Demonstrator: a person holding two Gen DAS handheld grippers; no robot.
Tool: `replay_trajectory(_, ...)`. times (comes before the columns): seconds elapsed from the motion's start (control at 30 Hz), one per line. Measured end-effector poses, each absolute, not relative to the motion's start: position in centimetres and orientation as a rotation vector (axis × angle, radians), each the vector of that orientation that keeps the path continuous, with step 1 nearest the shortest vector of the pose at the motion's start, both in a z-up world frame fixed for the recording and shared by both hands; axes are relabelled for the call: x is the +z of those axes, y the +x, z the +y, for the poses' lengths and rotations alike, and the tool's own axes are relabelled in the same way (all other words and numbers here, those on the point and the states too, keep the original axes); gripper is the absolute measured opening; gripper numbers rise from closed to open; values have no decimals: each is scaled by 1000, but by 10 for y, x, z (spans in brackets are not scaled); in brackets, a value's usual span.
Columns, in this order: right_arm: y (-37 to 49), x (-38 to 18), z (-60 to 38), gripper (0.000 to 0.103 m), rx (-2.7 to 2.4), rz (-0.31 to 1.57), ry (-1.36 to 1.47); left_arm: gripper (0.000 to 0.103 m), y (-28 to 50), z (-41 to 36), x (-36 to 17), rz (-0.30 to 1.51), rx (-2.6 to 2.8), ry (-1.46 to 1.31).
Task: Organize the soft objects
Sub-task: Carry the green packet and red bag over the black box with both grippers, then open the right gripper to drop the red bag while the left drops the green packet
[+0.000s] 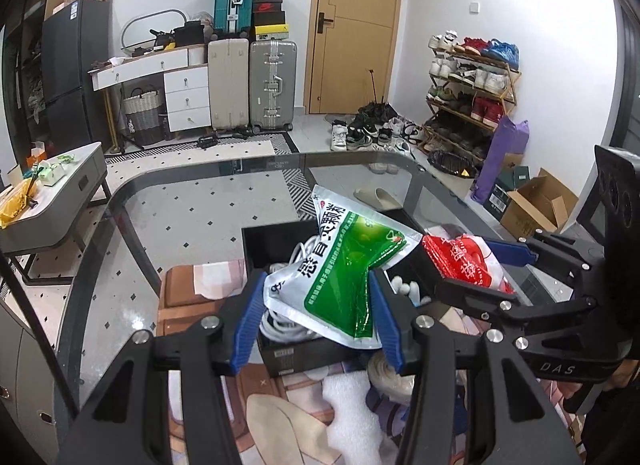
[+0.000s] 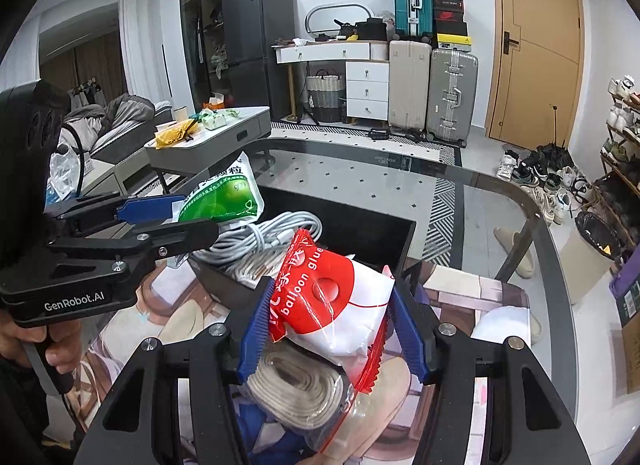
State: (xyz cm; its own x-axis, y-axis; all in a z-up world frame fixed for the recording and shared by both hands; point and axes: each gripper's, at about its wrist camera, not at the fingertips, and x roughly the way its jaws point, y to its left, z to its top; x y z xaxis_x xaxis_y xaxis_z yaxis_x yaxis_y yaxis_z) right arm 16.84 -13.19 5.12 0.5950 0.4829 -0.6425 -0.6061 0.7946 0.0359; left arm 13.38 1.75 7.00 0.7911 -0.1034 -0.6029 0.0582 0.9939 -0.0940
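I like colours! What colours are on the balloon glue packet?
Red and white balloon glue packet, clearest in the right wrist view.

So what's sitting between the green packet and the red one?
A black box with a coil of grey cable in it lies between the green packet and the red packet, clearest in the right wrist view.

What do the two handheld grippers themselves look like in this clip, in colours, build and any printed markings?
Both are matte black linkage frames with silver pivot bolts and ribbed blue finger pads. The left gripper reads "GenRobot.AI" on its side in the right wrist view; the right gripper shows "DAS" in the left wrist view.
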Motion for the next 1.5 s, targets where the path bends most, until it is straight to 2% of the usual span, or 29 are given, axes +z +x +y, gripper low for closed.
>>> replay_trajectory(0.87, 205, 47, -114, 58, 653, 701, -219, 50, 171, 24, 65, 582, -28, -104)
replay_trajectory(1.5, 224, 19, -95, 59, 650, 737, -310, 50, 191, 16, 38, 645, -25, -46)
